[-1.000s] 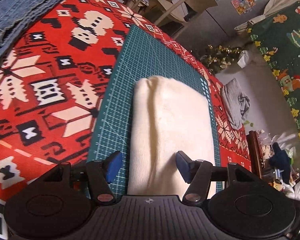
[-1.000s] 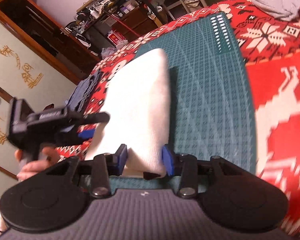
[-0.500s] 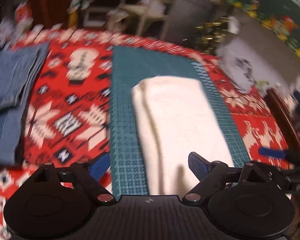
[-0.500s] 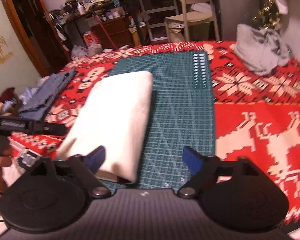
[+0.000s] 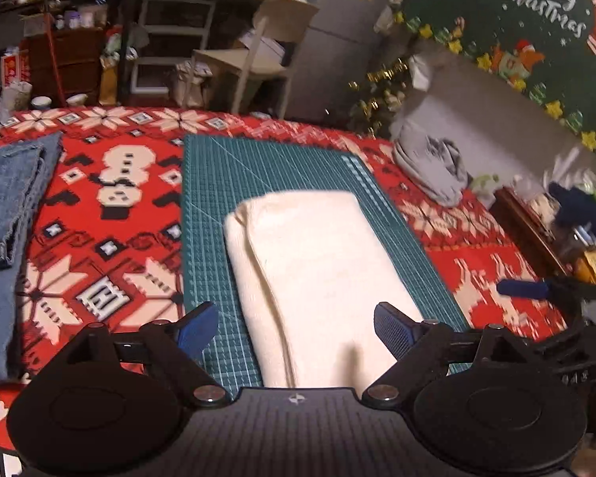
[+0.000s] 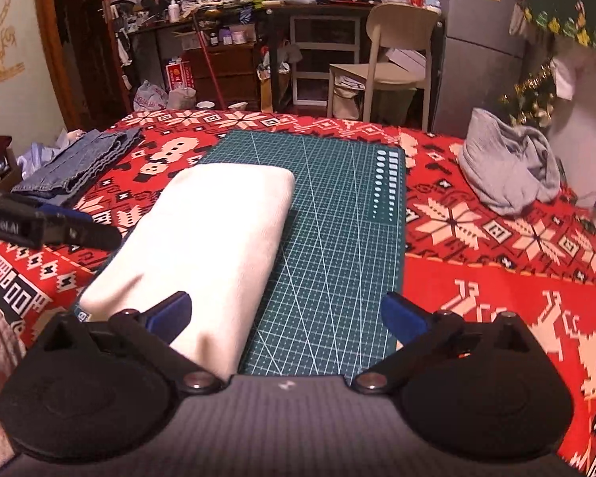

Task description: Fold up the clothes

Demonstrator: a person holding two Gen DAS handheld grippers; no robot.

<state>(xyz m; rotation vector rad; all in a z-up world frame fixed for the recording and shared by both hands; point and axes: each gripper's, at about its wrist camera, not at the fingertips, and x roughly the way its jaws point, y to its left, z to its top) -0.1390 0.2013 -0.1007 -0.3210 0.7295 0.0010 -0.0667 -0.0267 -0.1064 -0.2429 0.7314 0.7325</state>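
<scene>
A cream folded garment (image 5: 314, 262) (image 6: 202, 238) lies flat on the green cutting mat (image 5: 218, 183) (image 6: 337, 238), its near end just under both grippers. My left gripper (image 5: 296, 332) hovers open above that end, blue pads wide on either side and not touching the cloth. My right gripper (image 6: 288, 316) is over the garment's near right corner; its jaws are still opening, with nothing pressed between them. Each gripper shows at the edge of the other's view: the right one's blue finger (image 5: 522, 289) and the left gripper's body (image 6: 39, 226).
Folded blue jeans (image 5: 8, 190) (image 6: 79, 159) lie at the left of the red patterned tablecloth (image 5: 111, 246). A crumpled grey garment (image 5: 433, 167) (image 6: 508, 167) sits at the right. Beyond the table stand a pale chair (image 6: 393, 55) and cluttered shelves.
Both grippers have opened and let go of the cream garment's near end, then risen and rolled level. The garment now lies still on the mat.
</scene>
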